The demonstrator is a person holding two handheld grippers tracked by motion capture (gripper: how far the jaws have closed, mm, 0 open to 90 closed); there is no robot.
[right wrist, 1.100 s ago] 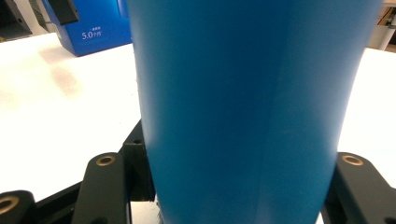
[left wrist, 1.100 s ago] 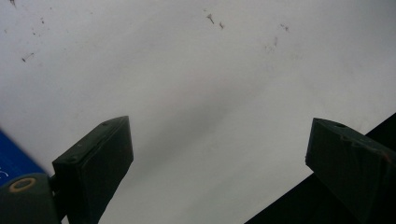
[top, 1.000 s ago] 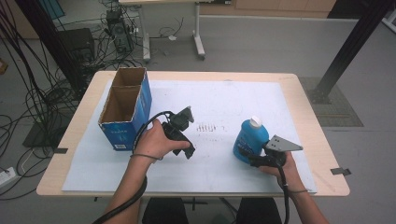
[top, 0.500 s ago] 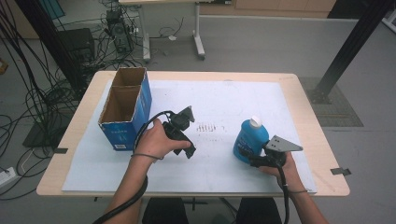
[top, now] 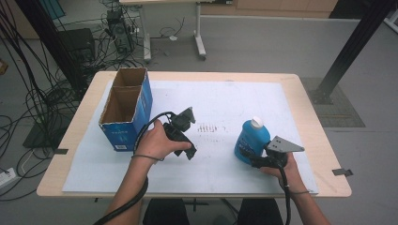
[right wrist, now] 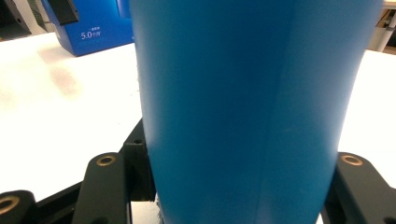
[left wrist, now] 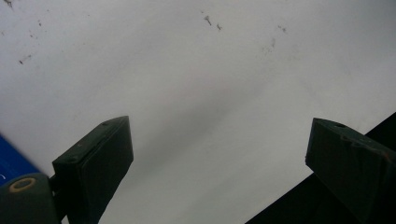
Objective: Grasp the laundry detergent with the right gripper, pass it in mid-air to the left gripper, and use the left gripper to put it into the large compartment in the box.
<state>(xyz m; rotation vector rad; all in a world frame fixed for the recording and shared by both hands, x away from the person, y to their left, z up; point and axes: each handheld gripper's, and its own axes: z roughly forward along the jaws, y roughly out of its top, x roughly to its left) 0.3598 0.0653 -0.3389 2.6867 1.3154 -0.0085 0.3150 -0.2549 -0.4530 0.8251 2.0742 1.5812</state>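
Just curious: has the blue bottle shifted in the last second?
No. The blue bottle stands equally far from the cardboard box, gripped by the right tool.

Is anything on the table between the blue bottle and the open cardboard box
Yes. The left gripper, jaws open, sits on the white sheet between the blue bottle, clamped by the right gripper, and the cardboard box.

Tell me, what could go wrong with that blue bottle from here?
The right gripper is clamped low on the blue bottle, well under its white cap, so the bottle might tip or swing when lifted. The open-topped blue box stands across the white sheet, with the left gripper and its hand between; a carry toward the box might bump them.
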